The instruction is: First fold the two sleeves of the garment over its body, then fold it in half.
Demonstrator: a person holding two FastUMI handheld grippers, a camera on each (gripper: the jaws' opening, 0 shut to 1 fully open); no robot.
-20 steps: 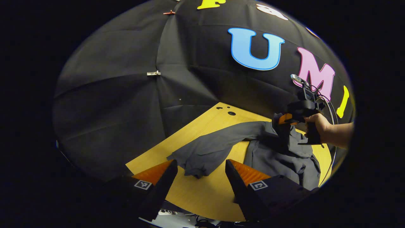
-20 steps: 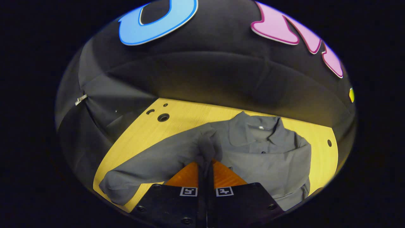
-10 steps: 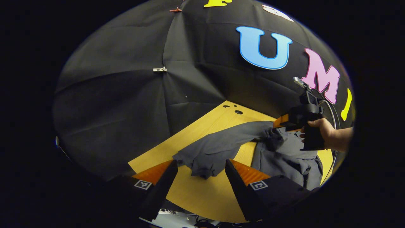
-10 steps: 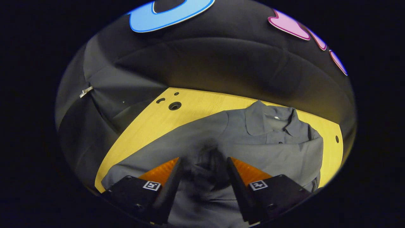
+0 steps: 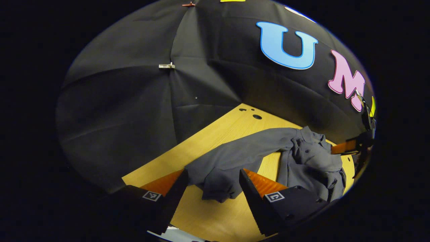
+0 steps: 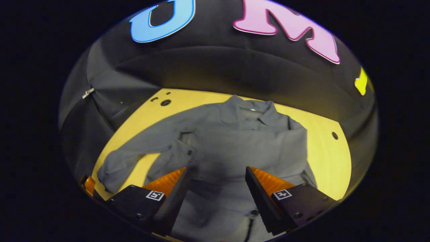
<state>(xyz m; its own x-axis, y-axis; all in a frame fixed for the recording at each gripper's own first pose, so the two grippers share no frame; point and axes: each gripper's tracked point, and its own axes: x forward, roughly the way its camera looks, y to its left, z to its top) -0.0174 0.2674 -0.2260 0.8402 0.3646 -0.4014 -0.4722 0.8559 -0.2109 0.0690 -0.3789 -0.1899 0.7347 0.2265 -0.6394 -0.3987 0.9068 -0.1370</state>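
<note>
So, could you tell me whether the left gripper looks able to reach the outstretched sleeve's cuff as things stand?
Probably yes: the left gripper is open, the sleeve's cuff lies between its fingers, and nothing blocks it.

One grey shirt (image 6: 235, 148) counted on one wooden tabletop (image 6: 329, 158). Two sleeves counted: one (image 5: 231, 158) stretched out sideways, other (image 6: 295, 144) laid over body. Two grippers seen: left gripper (image 5: 211, 185), right gripper (image 6: 216, 188). Three holes (image 5: 257, 116) counted near tabletop corner; one metal clip (image 5: 166, 66) on booth wall.
</note>
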